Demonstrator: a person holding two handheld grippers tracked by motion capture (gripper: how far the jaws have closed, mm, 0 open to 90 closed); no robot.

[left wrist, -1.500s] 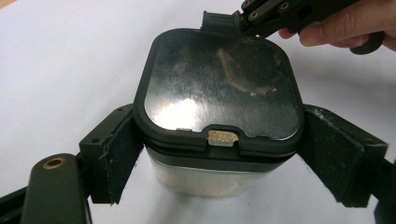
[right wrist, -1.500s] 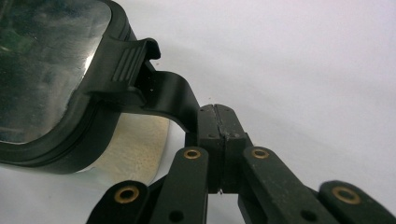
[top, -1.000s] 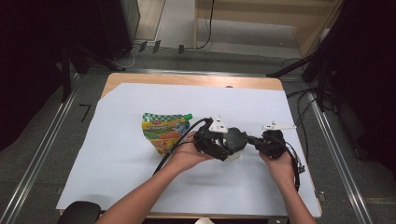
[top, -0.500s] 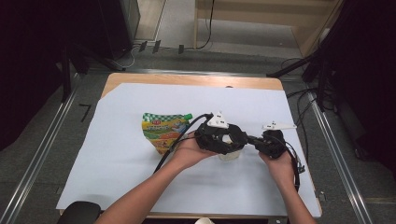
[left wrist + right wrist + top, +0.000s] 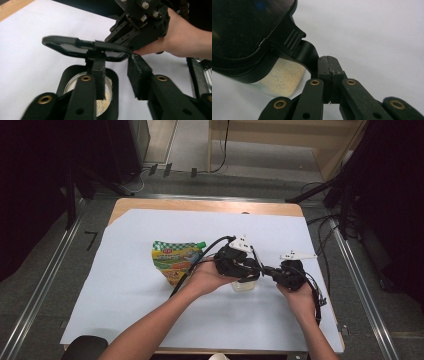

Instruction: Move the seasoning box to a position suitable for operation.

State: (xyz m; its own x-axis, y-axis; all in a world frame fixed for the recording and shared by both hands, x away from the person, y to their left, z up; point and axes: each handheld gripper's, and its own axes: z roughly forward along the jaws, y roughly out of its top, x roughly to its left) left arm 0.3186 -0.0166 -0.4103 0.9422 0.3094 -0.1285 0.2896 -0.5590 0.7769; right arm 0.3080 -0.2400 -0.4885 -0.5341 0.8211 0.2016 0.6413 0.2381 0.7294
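A small clear jar of pale yellow granules stands on the white sheet mid-table. Its black flip lid is raised above the black collar and round mouth. My right gripper comes in from the right and is shut on the lid's tab; its jaws meet around it. My left gripper hovers over the jar from the left. Its jaws stand apart: one finger crosses the mouth, the other is outside the collar.
A green and yellow refill pouch lies flat just left of the jar, under my left forearm. White paper covers the wooden table. Cables trail off the right edge.
My left gripper has slid right until it sits over the jar, close to the right gripper. The right gripper has barely moved.
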